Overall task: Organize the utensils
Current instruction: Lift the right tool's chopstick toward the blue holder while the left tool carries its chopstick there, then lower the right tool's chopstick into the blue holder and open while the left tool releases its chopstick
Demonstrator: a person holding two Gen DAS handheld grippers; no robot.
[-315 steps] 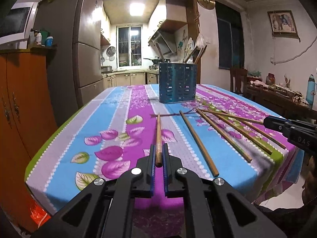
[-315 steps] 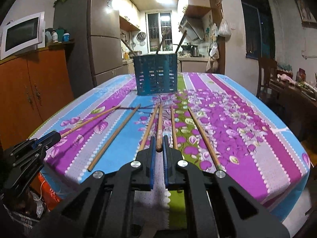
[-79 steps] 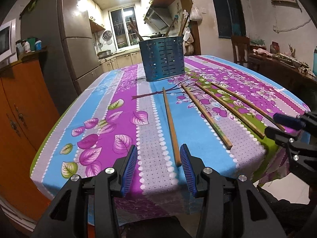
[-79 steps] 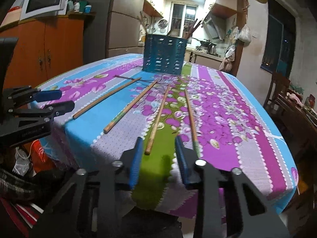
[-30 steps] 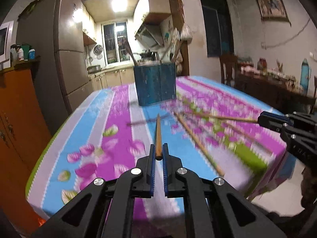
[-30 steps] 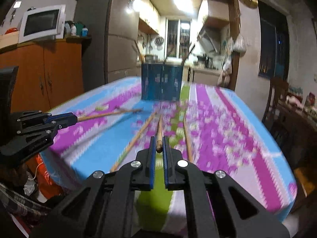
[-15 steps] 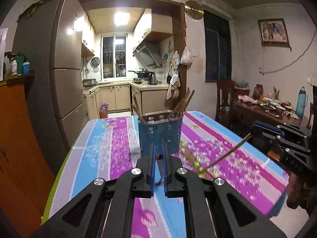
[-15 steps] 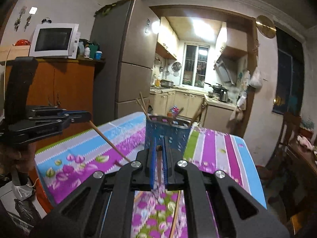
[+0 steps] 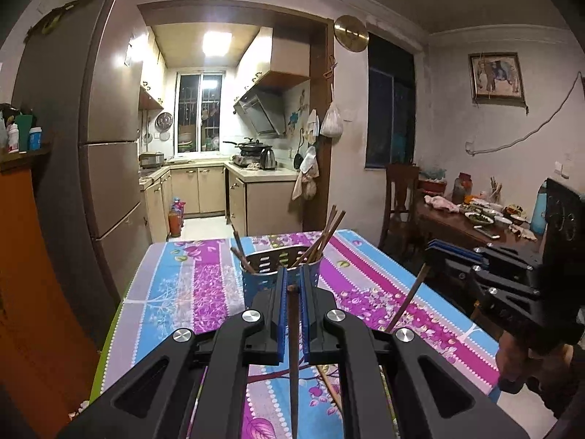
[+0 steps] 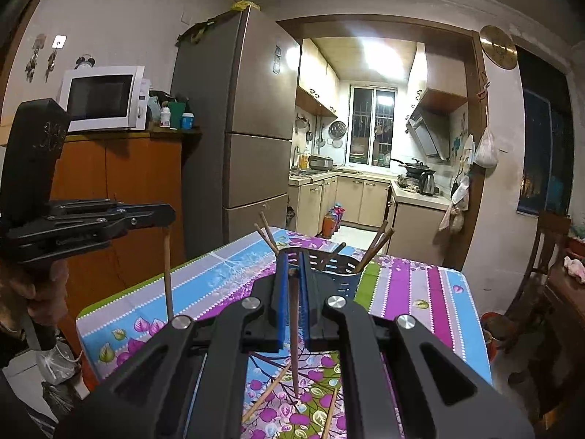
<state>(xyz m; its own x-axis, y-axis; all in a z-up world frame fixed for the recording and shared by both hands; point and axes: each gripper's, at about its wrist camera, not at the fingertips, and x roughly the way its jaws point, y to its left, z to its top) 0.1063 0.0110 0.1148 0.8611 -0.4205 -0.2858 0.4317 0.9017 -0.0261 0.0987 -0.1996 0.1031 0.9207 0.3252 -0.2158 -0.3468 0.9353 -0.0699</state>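
Note:
My left gripper [image 9: 291, 287] is shut on a wooden chopstick [image 9: 293, 351] that hangs nearly straight down, high above the table. It also shows at the left of the right wrist view [image 10: 166, 216], its chopstick [image 10: 168, 274] hanging down. My right gripper [image 10: 291, 273] is shut on another chopstick [image 10: 294, 333], also pointing down; it shows at the right of the left wrist view [image 9: 429, 258], its chopstick [image 9: 406, 298] tilted. The blue slotted utensil holder [image 9: 256, 278] stands ahead on the table with several chopsticks in it, and also shows in the right wrist view [image 10: 345, 274].
The table has a floral striped cloth [image 9: 182, 292]. Loose chopsticks [image 10: 268, 391] lie on it below the grippers. An orange cabinet [image 10: 120, 190] and a fridge [image 10: 241, 135] stand to the left. A chair [image 9: 400, 197] and a cluttered side table [image 9: 471, 219] stand to the right.
Both grippers have risen further with their chopsticks, which now hang more steeply downward. The holder appears lower in both views, and its open top shows.

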